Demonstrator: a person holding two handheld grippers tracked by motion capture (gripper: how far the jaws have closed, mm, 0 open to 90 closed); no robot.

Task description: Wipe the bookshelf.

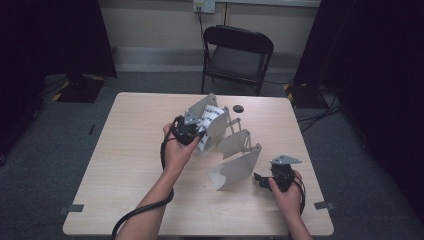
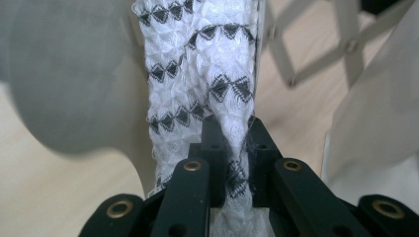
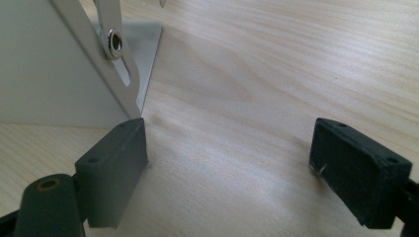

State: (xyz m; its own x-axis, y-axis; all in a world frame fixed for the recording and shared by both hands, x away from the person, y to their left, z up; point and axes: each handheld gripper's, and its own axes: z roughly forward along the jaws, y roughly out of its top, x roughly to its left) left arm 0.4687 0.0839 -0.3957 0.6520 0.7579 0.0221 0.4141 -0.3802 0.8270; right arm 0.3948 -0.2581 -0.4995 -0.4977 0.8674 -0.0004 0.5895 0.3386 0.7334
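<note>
A white cloth (image 1: 209,120) with black diamond marks hangs among the grey panels of an expanding metal rack (image 1: 235,167) in the middle of the table. In the left gripper view the cloth (image 2: 207,64) runs down between the black jaws, and my left gripper (image 2: 234,140) is shut on it, with a rounded rack panel (image 2: 64,84) at its left. In the high view my left gripper (image 1: 197,131) sits at the rack's left end. My right gripper (image 1: 260,179) stands open by the rack's near panel (image 3: 49,74). Nothing lies between my right gripper's (image 3: 227,153) pads, which hover over bare wood.
The light wooden table (image 1: 130,165) carries a small black round object (image 1: 238,108) near its far edge. A black folding chair (image 1: 237,55) stands behind the table. Tape marks (image 1: 324,205) sit at the near corners. Dark curtains flank both sides.
</note>
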